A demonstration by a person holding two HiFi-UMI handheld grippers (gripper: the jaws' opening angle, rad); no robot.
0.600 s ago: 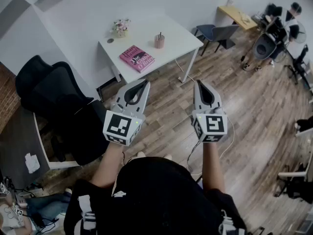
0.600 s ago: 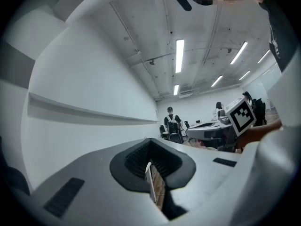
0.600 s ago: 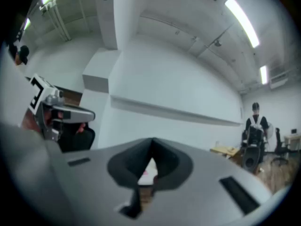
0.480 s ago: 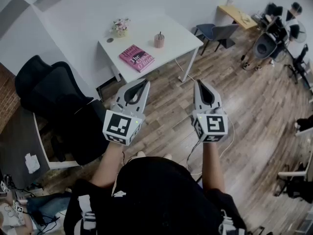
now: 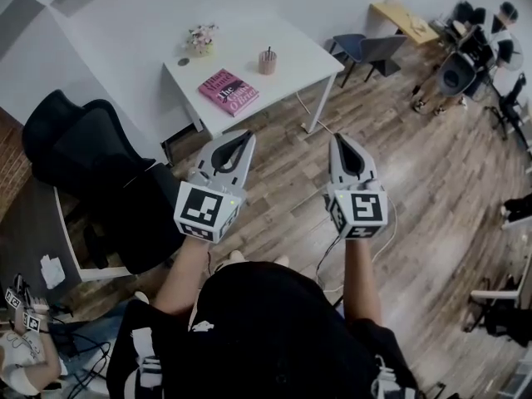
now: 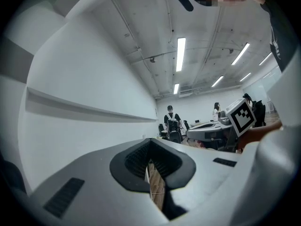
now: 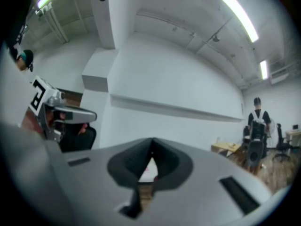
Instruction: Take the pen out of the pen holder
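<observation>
While left tool and right tool sit closed tight, empty, pen in pen holder is tiny here; prob light, stiff, slick: pinch exposed top.

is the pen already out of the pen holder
No, the pen stands upright in the pink pen holder on the white table.

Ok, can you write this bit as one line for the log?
left gripper: shut, empty | right gripper: shut, empty | pen: in holder
</observation>
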